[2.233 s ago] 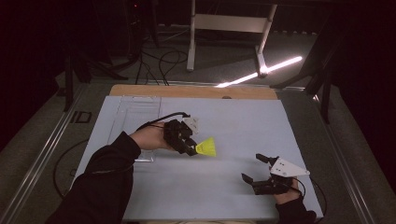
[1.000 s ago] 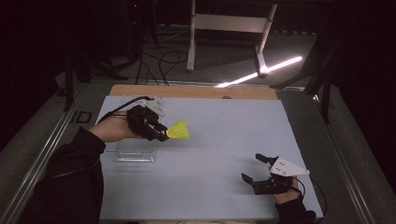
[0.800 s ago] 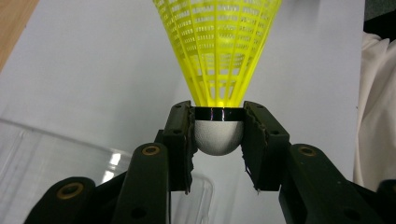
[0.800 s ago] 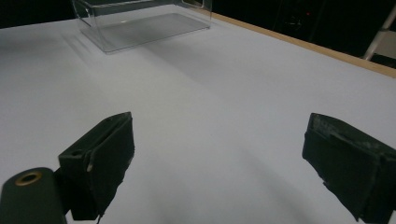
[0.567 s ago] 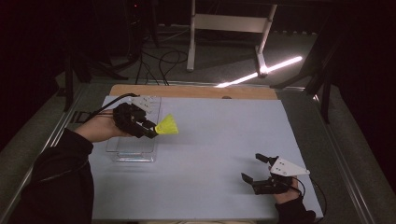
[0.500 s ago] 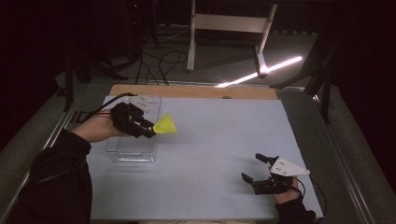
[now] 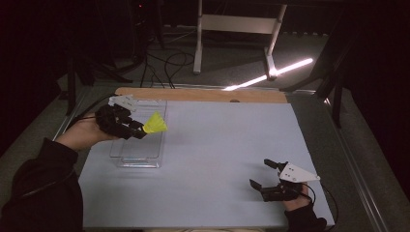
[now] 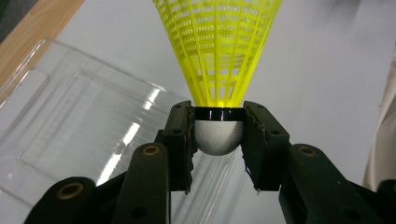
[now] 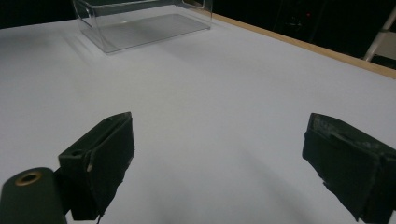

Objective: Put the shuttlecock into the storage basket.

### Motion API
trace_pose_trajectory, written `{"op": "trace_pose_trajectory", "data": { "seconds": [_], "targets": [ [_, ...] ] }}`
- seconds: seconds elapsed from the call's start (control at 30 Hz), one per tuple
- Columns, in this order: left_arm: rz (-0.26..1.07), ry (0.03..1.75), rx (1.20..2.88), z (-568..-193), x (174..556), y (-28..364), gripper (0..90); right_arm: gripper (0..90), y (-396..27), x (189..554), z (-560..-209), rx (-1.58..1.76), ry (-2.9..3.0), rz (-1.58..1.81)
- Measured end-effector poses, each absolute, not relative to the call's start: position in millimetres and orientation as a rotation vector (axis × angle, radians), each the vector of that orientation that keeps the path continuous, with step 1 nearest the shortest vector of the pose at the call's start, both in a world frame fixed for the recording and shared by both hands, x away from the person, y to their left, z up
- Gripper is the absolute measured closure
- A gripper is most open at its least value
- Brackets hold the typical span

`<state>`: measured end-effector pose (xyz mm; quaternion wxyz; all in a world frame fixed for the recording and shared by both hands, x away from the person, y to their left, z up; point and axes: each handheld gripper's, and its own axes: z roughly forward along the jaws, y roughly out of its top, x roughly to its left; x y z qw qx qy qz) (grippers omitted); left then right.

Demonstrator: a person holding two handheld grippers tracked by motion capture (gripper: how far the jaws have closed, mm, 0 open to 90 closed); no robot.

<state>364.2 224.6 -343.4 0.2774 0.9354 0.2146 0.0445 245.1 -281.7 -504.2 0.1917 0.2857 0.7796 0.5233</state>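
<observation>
At the left of the high view, a yellow shuttlecock [image 7: 155, 123] is clamped by its white cork in the left gripper [image 7: 139, 131], above the clear plastic tray [image 7: 138, 157]. At lower right, the right gripper [image 7: 269, 175] is held wide open and empty.

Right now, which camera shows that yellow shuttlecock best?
The left gripper view: the shuttlecock is close up, its white cork clamped between the jaws. The high view shows it small, above the clear tray.

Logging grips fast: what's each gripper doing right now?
Left gripper: shut on the yellow shuttlecock, gripped at its cork.
Right gripper: open, holding nothing.
</observation>
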Motion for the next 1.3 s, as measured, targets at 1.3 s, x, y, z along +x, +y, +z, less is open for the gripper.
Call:
{"op": "trace_pose_trajectory", "data": {
  "seconds": [1.3],
  "targets": [
    [0.224, 0.969, 2.397, -386.4, 362.5, 268.8, 65.5, 9.3, -282.0, 245.0, -503.6, 0.807, 2.184, 1.465]
  ]
}}
